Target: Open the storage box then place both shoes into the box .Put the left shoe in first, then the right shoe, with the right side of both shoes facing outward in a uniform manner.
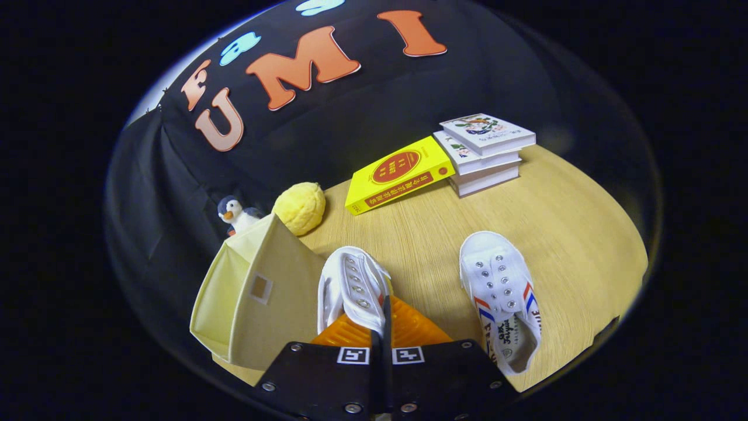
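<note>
Two white canvas shoes show here. One shoe (pixel 353 286) is pinched between the fingers of the gripper (pixel 383 327), which are pressed together on its side edge, so it sticks out just ahead of them, toe pointing away. The other shoe (pixel 504 298) lies flat on the wooden worktop (pixel 561 234), just beside the gripper, with red and blue stripes on its sides and dark writing inside that is too small to read. A pale yellow storage box (pixel 257 298) sits right next to the held shoe, at the worktop's near edge. Beyond it are a yellow plush ball (pixel 300 207) and a toy penguin (pixel 235 215). Farther off lie a yellow book (pixel 399 174) with a red round label and a stack of books (pixel 485 153). Bare wood lies open between the shoes and the books.
</note>
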### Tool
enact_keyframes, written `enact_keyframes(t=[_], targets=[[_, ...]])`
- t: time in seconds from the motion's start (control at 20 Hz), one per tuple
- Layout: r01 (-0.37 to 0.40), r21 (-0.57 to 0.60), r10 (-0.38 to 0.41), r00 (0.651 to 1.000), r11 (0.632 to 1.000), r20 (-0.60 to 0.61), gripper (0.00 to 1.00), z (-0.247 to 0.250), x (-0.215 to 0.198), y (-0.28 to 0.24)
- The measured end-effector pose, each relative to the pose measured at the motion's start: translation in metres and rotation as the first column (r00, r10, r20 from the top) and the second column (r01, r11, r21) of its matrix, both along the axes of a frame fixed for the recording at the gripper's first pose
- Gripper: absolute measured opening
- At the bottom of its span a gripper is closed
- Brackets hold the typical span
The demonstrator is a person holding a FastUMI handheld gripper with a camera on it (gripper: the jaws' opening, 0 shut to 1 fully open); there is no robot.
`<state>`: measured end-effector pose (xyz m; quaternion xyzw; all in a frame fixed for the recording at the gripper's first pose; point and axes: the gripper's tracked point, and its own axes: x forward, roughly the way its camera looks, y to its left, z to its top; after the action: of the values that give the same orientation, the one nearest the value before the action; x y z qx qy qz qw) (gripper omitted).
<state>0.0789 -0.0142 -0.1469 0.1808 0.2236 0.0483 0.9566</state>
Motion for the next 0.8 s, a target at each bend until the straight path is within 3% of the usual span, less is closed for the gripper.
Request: enact_keyframes(t=[0.25, 0.45, 0.8], targets=[[0.105, 0.026, -0.107, 0.99, 0.994, 0.087, 0.0, 0.082, -0.014, 0.029], [0.123, 0.087, -0.134, 0.982, 0.989, 0.13, 0.0, 0.124, -0.02, 0.084], [0.05, 0.099, -0.055, 0.997, 0.994, 0.051, 0.0, 0.102, -0.007, 0.196]])
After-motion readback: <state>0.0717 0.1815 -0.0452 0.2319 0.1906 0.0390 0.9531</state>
